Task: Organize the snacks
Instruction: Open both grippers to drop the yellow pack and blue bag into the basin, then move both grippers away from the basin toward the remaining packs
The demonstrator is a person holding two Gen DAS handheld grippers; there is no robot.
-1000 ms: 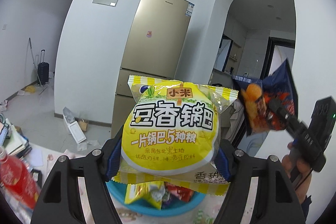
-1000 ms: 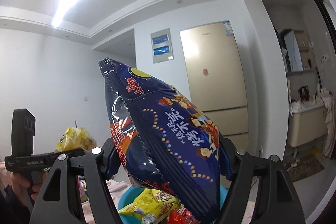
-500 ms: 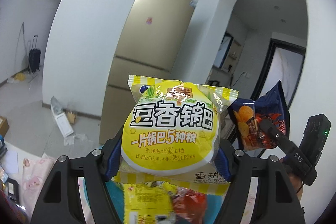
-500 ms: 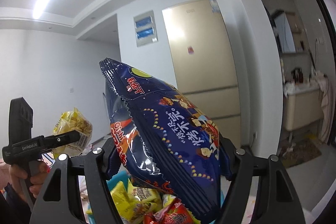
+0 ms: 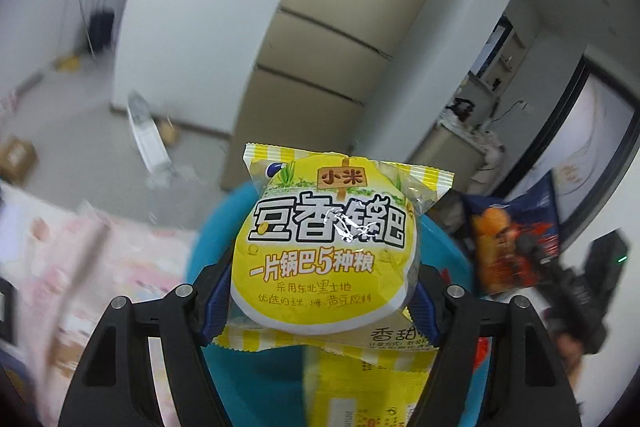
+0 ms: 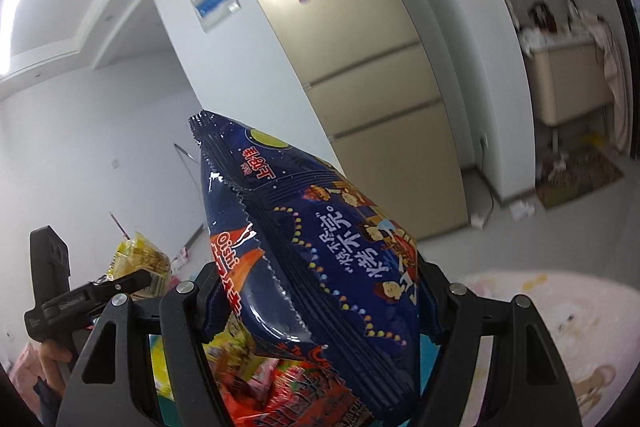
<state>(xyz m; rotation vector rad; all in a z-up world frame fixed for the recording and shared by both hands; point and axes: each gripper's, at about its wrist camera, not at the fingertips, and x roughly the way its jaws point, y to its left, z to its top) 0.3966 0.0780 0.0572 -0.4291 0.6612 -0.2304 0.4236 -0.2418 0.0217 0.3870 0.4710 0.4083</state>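
The left tool (image 5: 322, 291) is clamped on a yellow snack packet (image 5: 326, 247), its blue-lined fingers (image 5: 216, 297) pressing the packet's two sides. The packet faces the camera with its printed front, sealed striped edge at the top, and hangs above a blue basin (image 5: 452, 247) whose rim shows behind and beside it. Inside the basin, just below the held packet, lies another yellow packet (image 5: 360, 383). The basin stands on a surface covered with a pale pink patterned cloth (image 5: 92, 267).

The right tool (image 6: 316, 301) is clamped on a dark blue chip bag (image 6: 316, 251), which stands tilted between the fingers with its crimped end pointing up and to the left. Beneath it, red and yellow snack packs (image 6: 288, 387) crowd together, and a sliver of the blue basin shows at the bag's right edge.

Each camera catches the other tool: the left wrist view shows the blue chip bag at its right edge, blurred, with the black body of the right tool beside it; the right wrist view shows the left tool at lower left, a hand (image 6: 54, 357) on its handle and the yellow packet in its tip.

A tall beige refrigerator (image 6: 360, 67) stands against the white wall behind
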